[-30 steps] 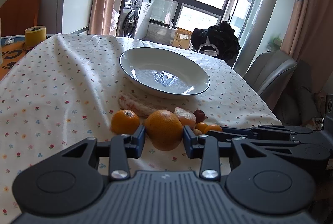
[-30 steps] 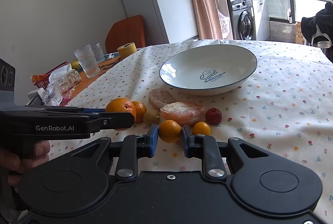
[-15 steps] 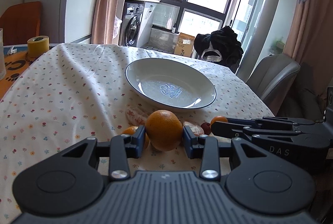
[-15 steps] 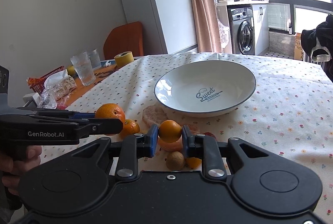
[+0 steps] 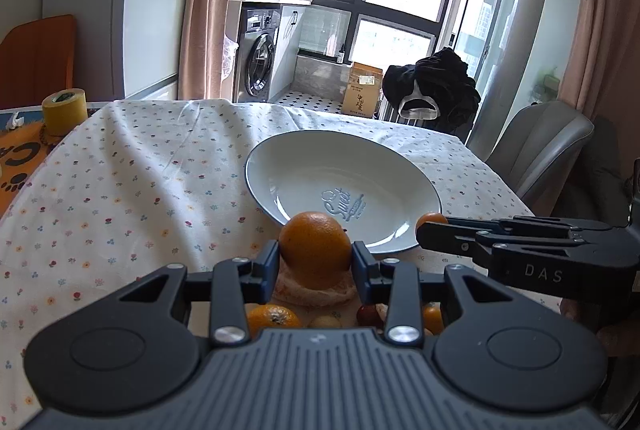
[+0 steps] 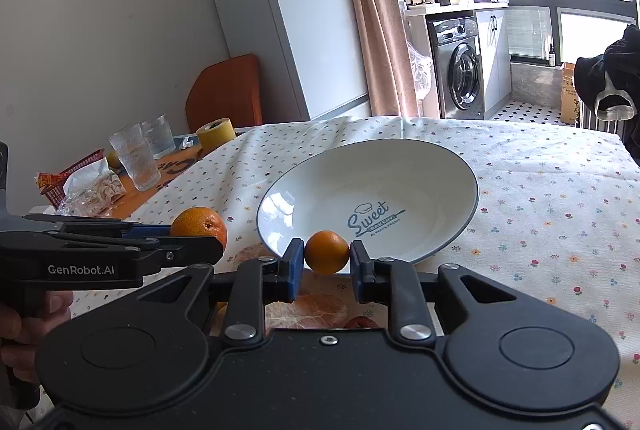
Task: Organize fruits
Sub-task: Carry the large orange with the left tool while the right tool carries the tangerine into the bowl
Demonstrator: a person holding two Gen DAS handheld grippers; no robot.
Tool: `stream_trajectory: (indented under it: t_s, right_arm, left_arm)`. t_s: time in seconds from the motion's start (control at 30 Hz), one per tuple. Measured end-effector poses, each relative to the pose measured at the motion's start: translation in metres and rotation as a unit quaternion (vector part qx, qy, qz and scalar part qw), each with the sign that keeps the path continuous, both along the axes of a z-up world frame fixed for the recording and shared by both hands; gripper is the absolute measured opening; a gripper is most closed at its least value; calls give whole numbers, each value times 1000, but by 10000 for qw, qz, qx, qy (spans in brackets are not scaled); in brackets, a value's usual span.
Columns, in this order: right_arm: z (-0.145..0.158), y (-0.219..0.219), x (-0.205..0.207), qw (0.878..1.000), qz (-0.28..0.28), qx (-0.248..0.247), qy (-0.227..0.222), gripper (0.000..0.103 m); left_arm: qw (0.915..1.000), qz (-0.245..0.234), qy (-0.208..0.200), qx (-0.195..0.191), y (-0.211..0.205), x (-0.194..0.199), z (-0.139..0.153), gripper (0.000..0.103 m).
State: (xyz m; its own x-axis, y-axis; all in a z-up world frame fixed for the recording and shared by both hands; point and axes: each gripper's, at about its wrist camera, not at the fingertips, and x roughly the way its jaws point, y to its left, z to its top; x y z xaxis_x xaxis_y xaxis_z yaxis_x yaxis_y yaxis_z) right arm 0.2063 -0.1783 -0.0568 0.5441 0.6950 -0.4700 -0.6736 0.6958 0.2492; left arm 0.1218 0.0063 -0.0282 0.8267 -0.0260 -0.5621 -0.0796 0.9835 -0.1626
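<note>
My left gripper [image 5: 315, 262] is shut on a large orange [image 5: 315, 249], held in the air just short of the near rim of the white plate [image 5: 280, 166]. My right gripper [image 6: 323, 264] is shut on a small orange [image 6: 327, 252], also lifted near the rim of the plate [image 6: 460, 166]. Each gripper shows in the other's view, the left gripper [image 6: 200, 238] with its large orange [image 6: 199, 225], the right [image 5: 426, 230] with its small orange [image 5: 430, 219]. Below them on the flowered cloth lie a pale peeled fruit piece [image 5: 316, 294], another orange [image 5: 272, 316], a red fruit [image 5: 366, 315] and other small fruits.
Two glasses [image 6: 138, 158], a yellow tape roll [image 6: 215, 133], snack packets [image 6: 88, 186] and a red basket sit at the table's left end. The tape roll [image 5: 65, 107] also shows in the left wrist view. A grey chair [image 5: 548, 146] stands at the right side. A hand [image 6: 24, 326] holds the left gripper.
Both grippers rose off the cloth with their oranges and moved forward toward the plate; the remaining fruits now lie beneath and behind the fingers.
</note>
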Motion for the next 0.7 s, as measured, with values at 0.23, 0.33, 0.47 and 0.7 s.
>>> stream_trajectory:
  t_s: [0.23,0.33,0.47,0.7]
  right_arm:
    - [1,11,27,9999,-84,37,103,23]
    - [3,14,36,9997,-122,66,194,23]
    - [3,18,48,9995,-178,85,253,23]
    - [-13,19,64,9990,-301,144,283,23]
  left_arm:
    - [10000,26,-3,87,3,23,6,37]
    - [9999,15,-20,129,3,33,11,37]
    - [9999,17,-29,138,2,44,14,37]
    - [9996,-62,139,228,0,65,8,37]
